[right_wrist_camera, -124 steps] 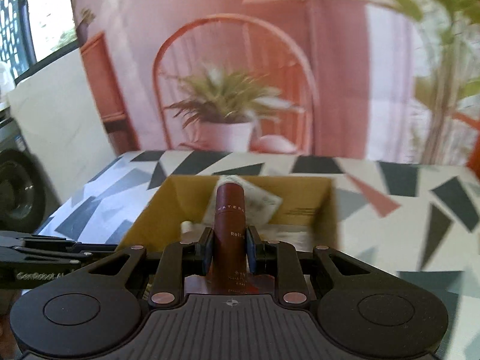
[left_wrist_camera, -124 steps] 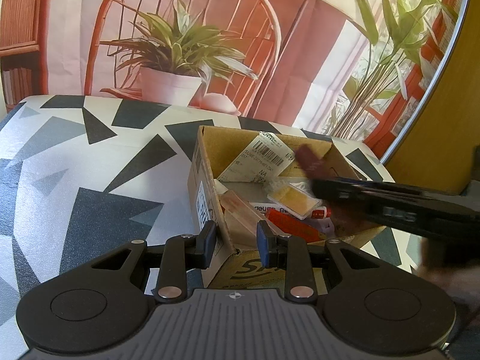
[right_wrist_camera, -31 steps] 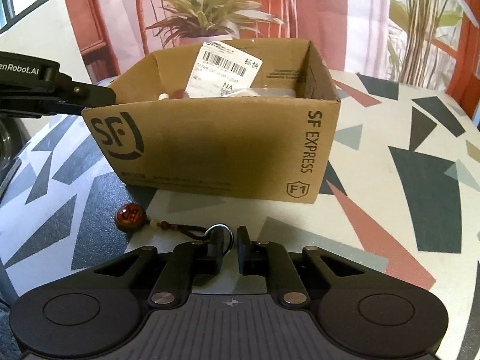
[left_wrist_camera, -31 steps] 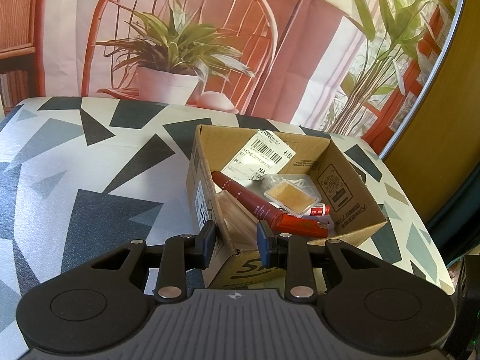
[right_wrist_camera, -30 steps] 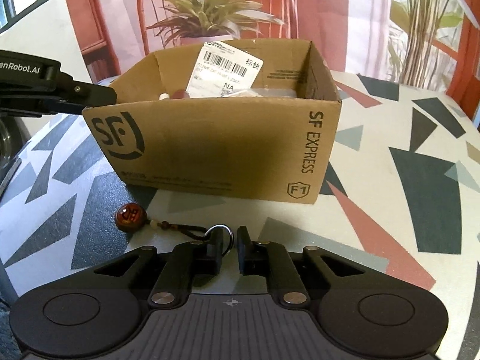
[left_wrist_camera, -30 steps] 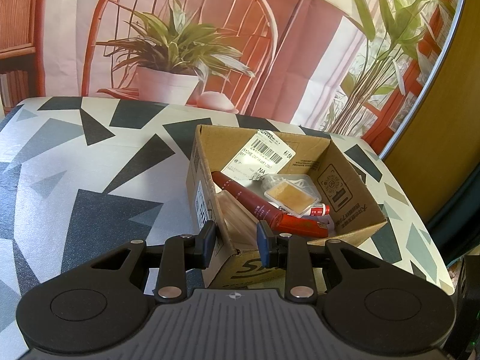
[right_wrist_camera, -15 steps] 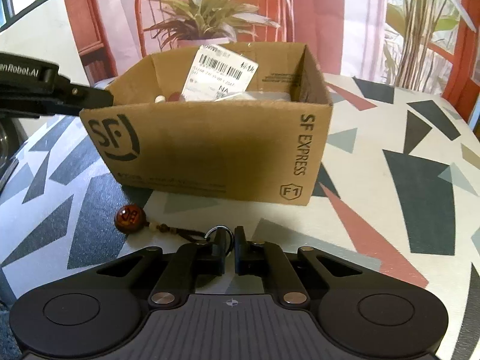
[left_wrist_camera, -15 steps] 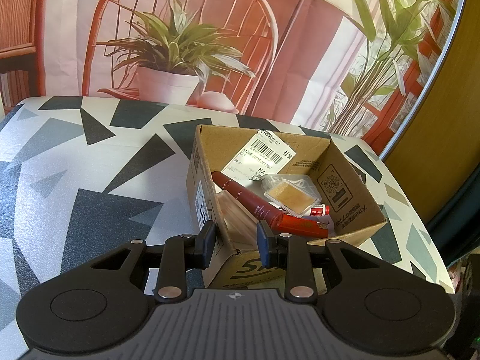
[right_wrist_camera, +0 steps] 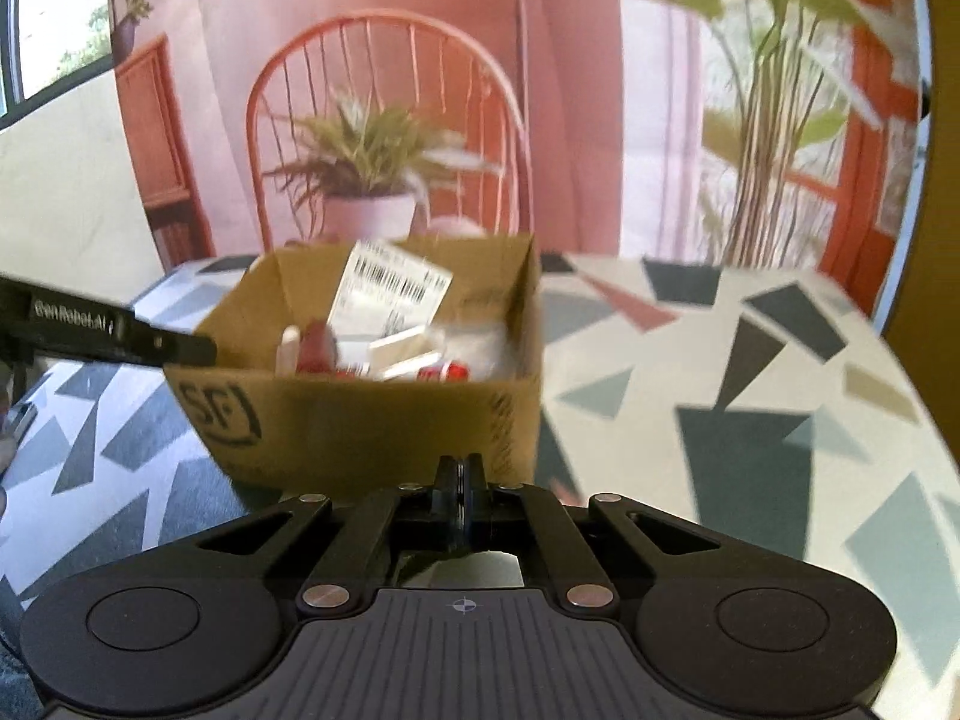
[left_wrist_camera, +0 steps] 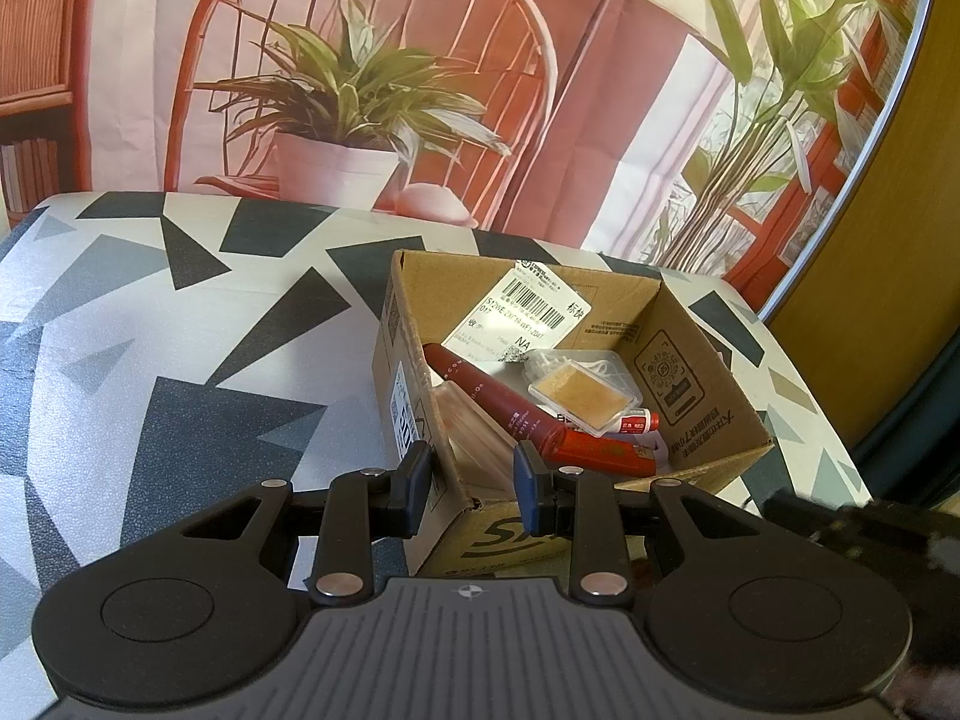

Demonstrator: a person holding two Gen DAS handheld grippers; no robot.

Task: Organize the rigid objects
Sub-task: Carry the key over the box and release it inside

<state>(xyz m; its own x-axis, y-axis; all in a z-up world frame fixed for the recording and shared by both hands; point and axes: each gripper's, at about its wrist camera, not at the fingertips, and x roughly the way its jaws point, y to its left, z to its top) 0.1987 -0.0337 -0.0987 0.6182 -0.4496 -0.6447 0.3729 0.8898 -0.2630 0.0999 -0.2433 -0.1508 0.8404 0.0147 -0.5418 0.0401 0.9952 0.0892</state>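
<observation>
Clamping the left gripper point(left_wrist_camera: 471, 477) jaws on the near corner of the cardboard box point(left_wrist_camera: 690, 372), bracing it on the surface point(left_wrist_camera: 180, 360) for loading. Inside, lying flat, dark red tube point(left_wrist_camera: 486, 390), running 10 o'clock to 4 o'clock. Hovering the right gripper point(right_wrist_camera: 460, 477) before the box at 12 o'clock, jaws pressed closed, nothing showing between.

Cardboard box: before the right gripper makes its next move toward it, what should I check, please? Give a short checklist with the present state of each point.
1. Left gripper steadies the cardboard box at its near corner: ok, one pad on each side.
2. Right gripper shut: ok, the fingertips meet.
3. Something held in the right gripper: cannot tell, nothing shows at its fingertips.
4. Box top open: ok.
5. Free room inside: probably ok, the dark red tube and the clear case lie low.
6. Right wrist view sharp: not ok, blurred.
</observation>
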